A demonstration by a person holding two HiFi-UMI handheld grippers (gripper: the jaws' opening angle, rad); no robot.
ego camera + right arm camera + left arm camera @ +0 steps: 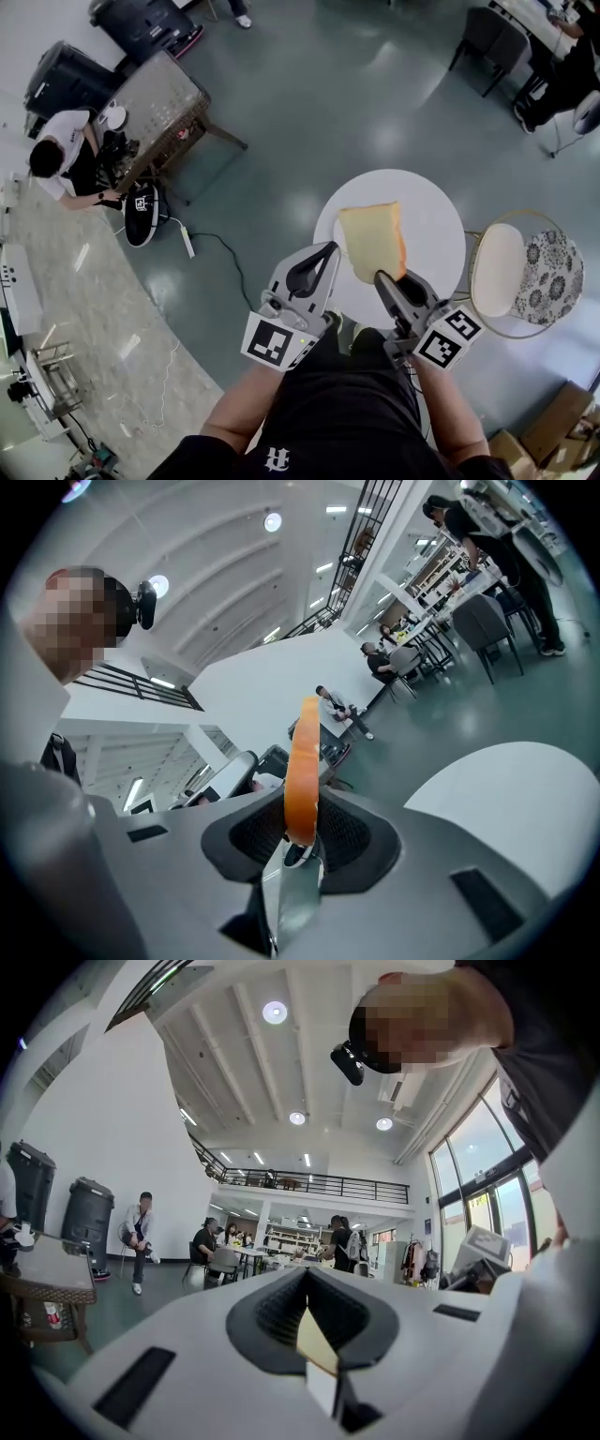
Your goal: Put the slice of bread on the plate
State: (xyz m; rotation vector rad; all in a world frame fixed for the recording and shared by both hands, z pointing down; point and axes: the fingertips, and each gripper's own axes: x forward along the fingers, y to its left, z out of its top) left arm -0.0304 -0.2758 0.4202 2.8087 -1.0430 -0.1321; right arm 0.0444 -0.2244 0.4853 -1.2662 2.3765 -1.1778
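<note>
- Pale square slice of bread with orange crust [373,242] is clamped at its near edge between right gripper [384,277] jaws; it is held over round white table [433,221]
- Left gripper [329,249] jaws are closed together; nothing is held

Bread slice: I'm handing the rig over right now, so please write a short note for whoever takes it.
Left tool: shut, nothing in it, level with the right one.
Right tool: shut on the bread slice, gripping its near edge. The slice is in the air, seen against the round white table.
Done: slice is in the grip.
Left: set it on the plate. No plate shows in any view, so find it first.
</note>
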